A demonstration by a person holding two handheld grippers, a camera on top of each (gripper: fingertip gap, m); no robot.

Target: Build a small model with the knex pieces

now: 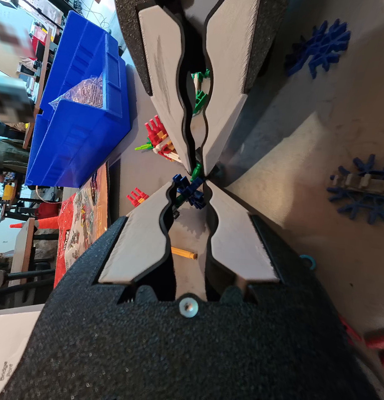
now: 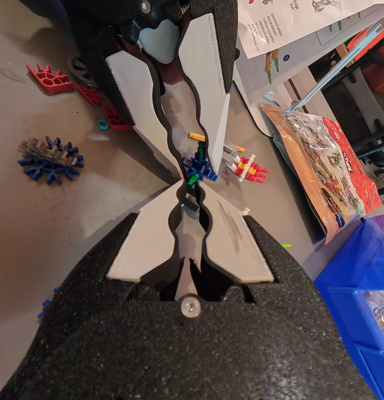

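Note:
My two grippers meet tip to tip above a grey table [image 1: 273, 249]. In the left wrist view my left gripper [image 1: 189, 186] comes from below and is shut on a blue snowflake connector [image 1: 192, 191]. The right gripper [image 1: 197, 171] comes from above, holding a green rod [image 1: 196, 172] that touches the connector. In the right wrist view my right gripper [image 2: 190, 184] is shut on the green rod [image 2: 192, 179], with a grey piece [image 2: 192, 205] between its fingers behind it. The left gripper [image 2: 197, 167] holds the blue connector [image 2: 197, 168] opposite.
Blue bins [image 1: 78, 108] [image 2: 360, 303] and a red parts bag [image 1: 83, 216] [image 2: 327, 164] lie to one side. A red, white and yellow assembly [image 2: 249, 168], a yellow rod [image 1: 183, 252], blue connectors [image 2: 50, 164], red connectors [image 2: 50, 80], a teal ring [image 2: 102, 125] and an instruction sheet [image 2: 295, 21] are nearby. My two grippers' fingertips are within a few centimetres of each other.

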